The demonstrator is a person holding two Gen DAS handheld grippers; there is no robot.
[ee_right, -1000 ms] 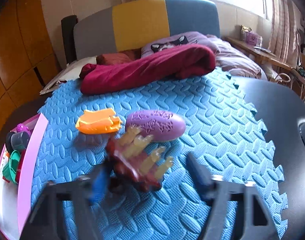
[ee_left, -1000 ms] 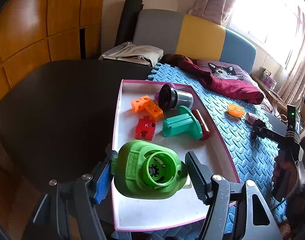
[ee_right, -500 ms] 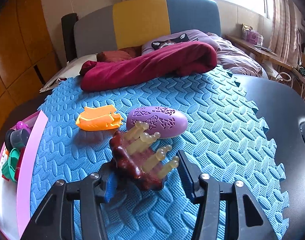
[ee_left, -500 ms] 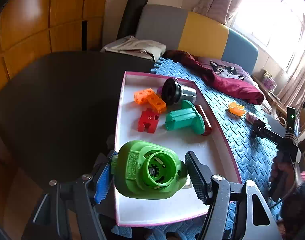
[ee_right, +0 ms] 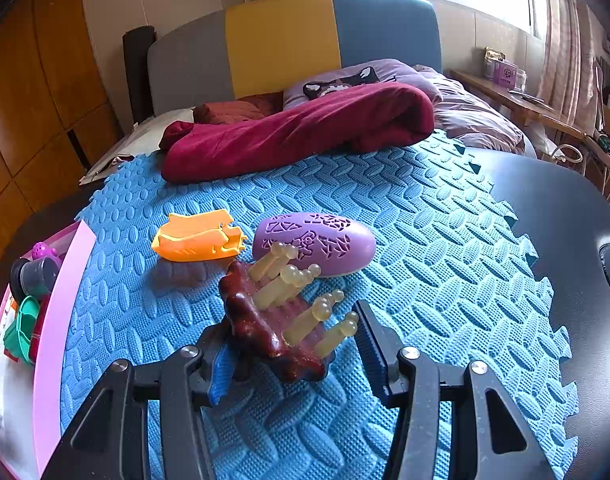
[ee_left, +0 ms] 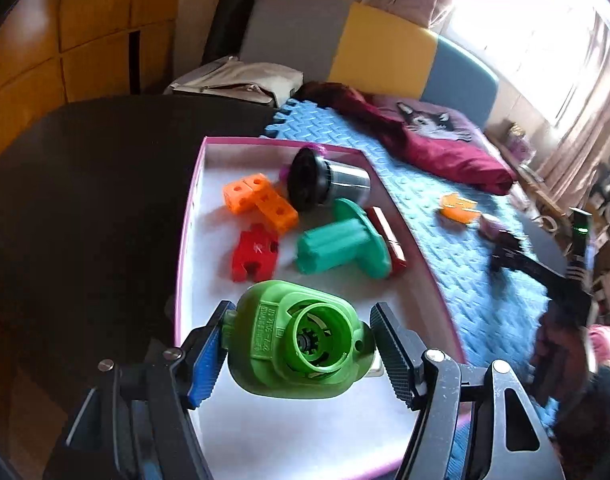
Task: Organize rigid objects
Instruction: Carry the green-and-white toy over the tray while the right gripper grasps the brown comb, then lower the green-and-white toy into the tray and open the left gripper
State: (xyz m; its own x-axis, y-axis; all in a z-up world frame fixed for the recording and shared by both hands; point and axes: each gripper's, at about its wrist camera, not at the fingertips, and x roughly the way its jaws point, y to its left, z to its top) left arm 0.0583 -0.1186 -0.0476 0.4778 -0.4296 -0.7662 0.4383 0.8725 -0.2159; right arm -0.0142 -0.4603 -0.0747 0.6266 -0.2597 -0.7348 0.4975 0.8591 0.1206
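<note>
Currently: left gripper (ee_left: pixel 301 354) jaws clamped on green housing (ee_left: pixel 299 346), held above near end of pink-rimmed tray (ee_left: pixel 189 216). Tray holds orange blocks (ee_left: pixel 259 200), red piece (ee_left: pixel 255 254), teal spool (ee_left: pixel 341 242), black-and-silver cylinder (ee_left: pixel 327 180). Right gripper (ee_right: pixel 291 354) jaws around brown spiked brush (ee_right: pixel 281 320); contact on right side unclear. Orange clip (ee_right: pixel 199 236), purple oval case (ee_right: pixel 315 244) on blue foam mat (ee_right: pixel 425 240).

L gripper (ee_left: pixel 301 348) jaws clamped, R gripper (ee_right: pixel 293 350) jaws spread wide
</note>
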